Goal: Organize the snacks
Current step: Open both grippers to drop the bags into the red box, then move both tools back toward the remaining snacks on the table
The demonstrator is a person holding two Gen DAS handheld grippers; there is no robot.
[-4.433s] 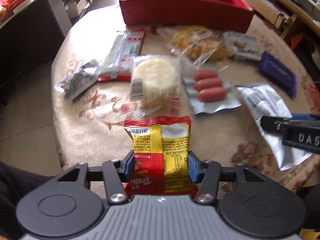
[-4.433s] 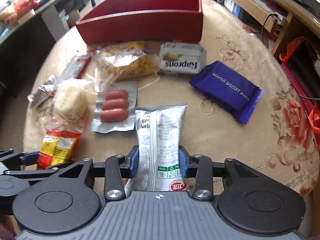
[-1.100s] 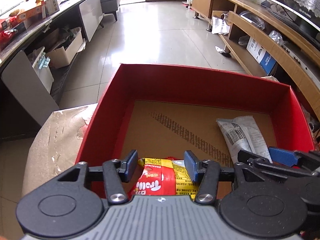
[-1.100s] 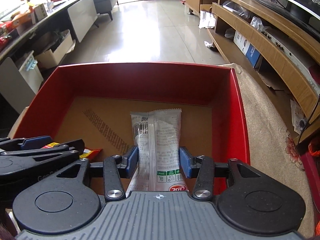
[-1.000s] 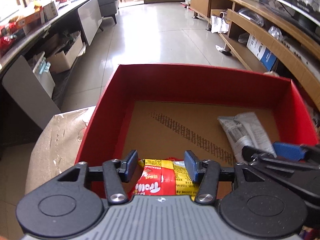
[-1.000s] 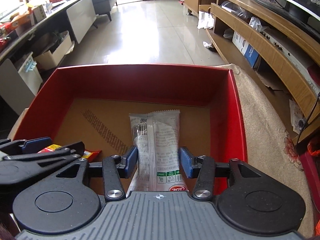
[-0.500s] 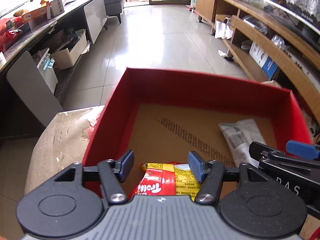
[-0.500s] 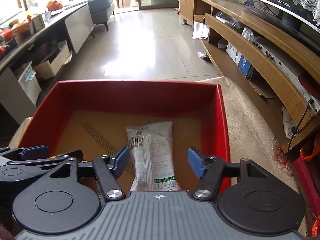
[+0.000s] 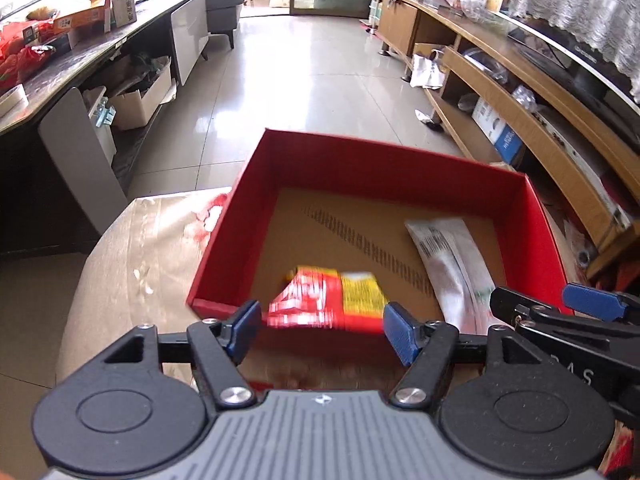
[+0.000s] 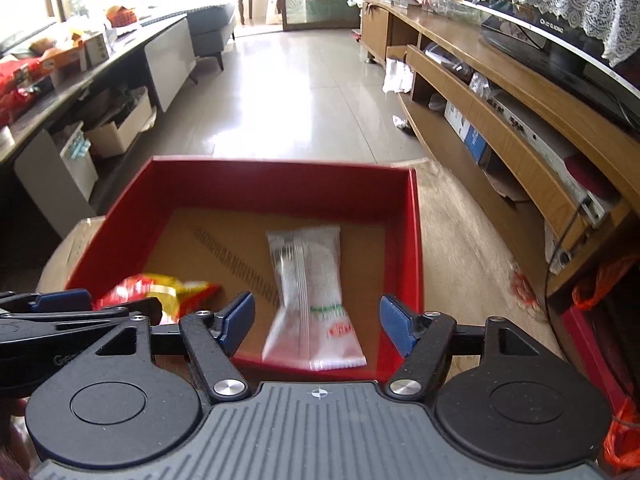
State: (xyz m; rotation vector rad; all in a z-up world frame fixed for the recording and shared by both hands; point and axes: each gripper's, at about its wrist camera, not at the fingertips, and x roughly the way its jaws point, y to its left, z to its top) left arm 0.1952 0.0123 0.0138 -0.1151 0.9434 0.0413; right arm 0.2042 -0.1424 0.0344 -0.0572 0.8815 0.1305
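Observation:
A red box [image 9: 360,164] [image 10: 280,184] with a brown cardboard floor stands at the far end of the table. Inside it lie a red-and-yellow snack packet [image 9: 328,300] [image 10: 160,286] on the left and a white snack packet [image 9: 452,264] [image 10: 312,288] on the right. My left gripper [image 9: 324,330] hovers over the box's near wall, jaws opening, the pads clear of the red-and-yellow packet below. My right gripper [image 10: 316,322] hangs over the white packet, jaws opening, pads apart from it. Each gripper shows at the edge of the other's view.
The table [image 9: 132,256] has a beige patterned cloth. Beyond it is a tiled floor [image 9: 304,92], a dark counter with boxes [image 9: 60,40] on the left and a long wooden shelf unit [image 10: 520,92] on the right. An orange bag [image 10: 600,280] hangs at the right.
Both grippers let go of their packets, which now lie on the box floor. Both jaws have spread wider, and both grippers have drawn back and up from the box.

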